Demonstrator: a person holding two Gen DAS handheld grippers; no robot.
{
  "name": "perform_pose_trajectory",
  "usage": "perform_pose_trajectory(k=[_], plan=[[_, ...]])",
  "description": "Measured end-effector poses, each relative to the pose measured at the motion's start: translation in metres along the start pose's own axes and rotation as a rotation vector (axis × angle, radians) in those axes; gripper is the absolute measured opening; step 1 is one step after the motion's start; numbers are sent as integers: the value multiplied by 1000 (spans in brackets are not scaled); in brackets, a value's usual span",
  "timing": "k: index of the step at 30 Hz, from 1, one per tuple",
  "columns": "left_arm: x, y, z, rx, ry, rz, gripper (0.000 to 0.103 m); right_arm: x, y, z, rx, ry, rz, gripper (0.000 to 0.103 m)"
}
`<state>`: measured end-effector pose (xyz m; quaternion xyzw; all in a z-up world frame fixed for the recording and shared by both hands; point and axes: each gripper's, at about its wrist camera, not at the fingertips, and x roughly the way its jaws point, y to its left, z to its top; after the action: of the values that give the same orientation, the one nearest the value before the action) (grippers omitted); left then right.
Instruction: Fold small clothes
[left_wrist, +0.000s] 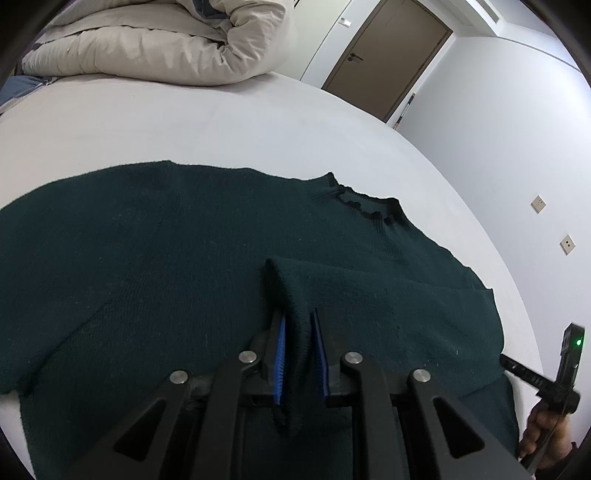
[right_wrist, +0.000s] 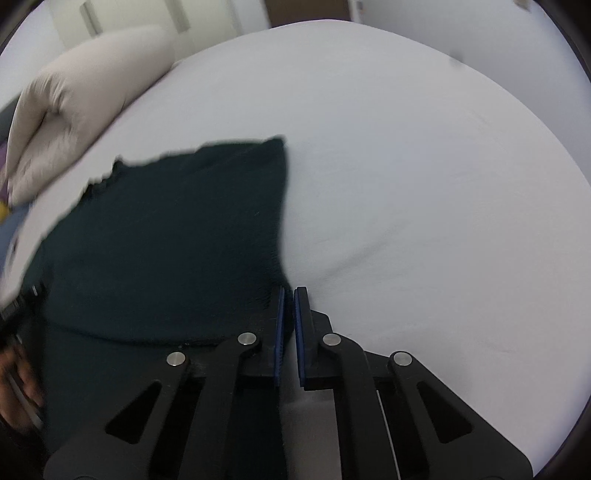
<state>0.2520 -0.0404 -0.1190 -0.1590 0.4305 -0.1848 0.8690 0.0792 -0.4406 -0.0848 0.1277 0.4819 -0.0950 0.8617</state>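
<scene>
Left gripper (left_wrist: 298, 325): lower centre of the left wrist view, black linkage, blue pads. Jaws narrow, pinched on a folded sleeve (left_wrist: 295, 295) of the sweater, which runs down between the pads and hangs below them.

Sweater (left_wrist: 155, 258): dark green knit, spread flat on the bed (left_wrist: 221, 122), filling the middle band of the left wrist view. Collar (left_wrist: 364, 201) at centre right, with a dark frilled edge. Sleeve doubled back over the body of the garment.

Right gripper (right_wrist: 289, 295): lower centre of the right wrist view. Jaws closed, a thin slit between the blue pads, nothing held. Its tips sit just beside the sweater's right edge, over the white sheet. View is blurred.

Hand (left_wrist: 543, 432): lower right corner of the left wrist view, gripping a black handle with a green light.

Bed: white sheet, wide, bare beyond the sweater.

Duvet (left_wrist: 155, 40): beige, rolled, upper left of both views, at the far end of the bed.

Door (left_wrist: 388, 59): brown, upper right of the left wrist view, set in a white wall.

No containers in view.
</scene>
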Motion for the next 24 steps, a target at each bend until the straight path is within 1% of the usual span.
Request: perform_pose_trajectory(k=[4,5,6,7,8,9,10,11,13,14,15,16,18,20,21,22,24], plan=[[-2,4,4,-29,7,-33,20,-3,-3,3,5,12,21,5],[-6,4,5,-31,6,-35,25,-11,-4,4,28,13,19,8],[-14,4,6,-31,-4,-23,36,-18,-5,5,60,0,25,15],[-24,4,6,-28,-29,2,44,-27,-5,3,90,-35,36,18],[-34,6,7,-30,-56,28,62,-32,-4,-2,99,-61,25,30],[-42,8,7,-37,-71,46,74,-30,0,-5,93,-62,-12,62],[-51,13,8,-49,-83,60,77,-20,5,-9,78,-13,-38,82],[-58,16,8,-58,-87,59,78,-10,9,-13,51,28,-39,95],[-75,25,9,-70,-85,50,78,-15,21,-18,-50,-21,-107,92],[-86,31,8,-76,-94,49,78,-24,25,-18,-44,-37,-122,87],[-102,38,6,-81,-116,43,78,-33,26,-19,-24,-57,-119,79],[-120,48,3,-93,-139,40,78,-47,27,-20,1,-100,-107,76],[-149,68,-5,-136,-177,50,79,-77,35,-23,9,-193,-75,76],[-180,100,-18,-224,-220,53,79,-105,53,-30,-21,-271,-27,77],[-196,121,-26,-289,-246,54,79,-118,64,-35,-39,-305,1,78],[-211,143,-37,-363,-270,58,79,-127,75,-38,-56,-320,30,78],[-234,181,-54,-480,-305,69,79,-138,96,-50,-75,-314,94,78]])
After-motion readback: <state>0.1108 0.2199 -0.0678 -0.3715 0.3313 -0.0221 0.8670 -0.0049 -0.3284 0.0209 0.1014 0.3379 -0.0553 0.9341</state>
